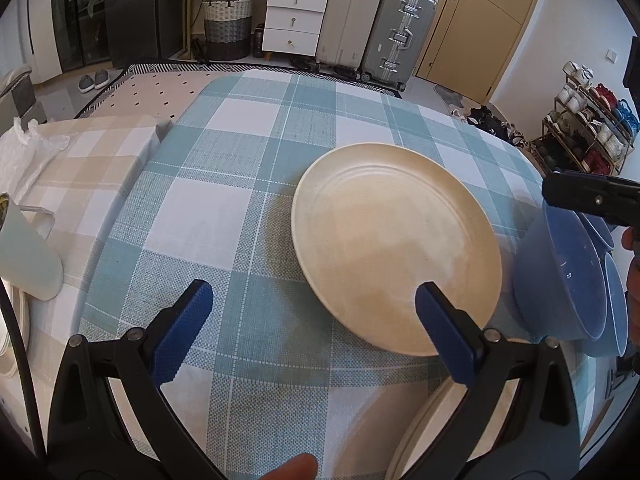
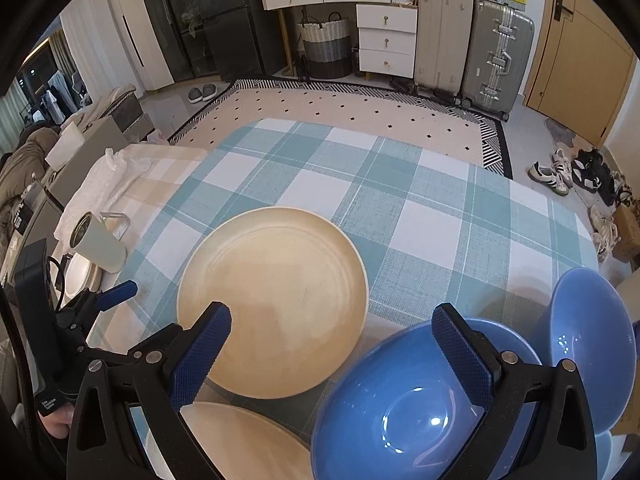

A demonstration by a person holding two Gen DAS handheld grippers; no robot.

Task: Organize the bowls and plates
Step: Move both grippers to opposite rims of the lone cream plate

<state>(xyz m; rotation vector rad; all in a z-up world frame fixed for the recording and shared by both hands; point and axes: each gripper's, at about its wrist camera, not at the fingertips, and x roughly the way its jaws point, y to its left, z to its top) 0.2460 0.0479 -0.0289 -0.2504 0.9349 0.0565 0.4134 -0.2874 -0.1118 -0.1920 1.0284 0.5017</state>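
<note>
A round cream plate lies flat on the checked tablecloth. A second cream plate sits nearer, partly hidden under the grippers. Blue bowls cluster at the right; the nearest one is upright and another leans behind it. My left gripper is open, its right pad over the first plate's near rim, nothing between the fingers. My right gripper is open too, left pad over the plate, right pad above the nearest bowl.
A cream mug stands at the table's left, beside a metal dish and a white plastic bag. The teal-checked tablecloth extends bare toward the far edge. Suitcases, drawers and shoes stand on the floor beyond.
</note>
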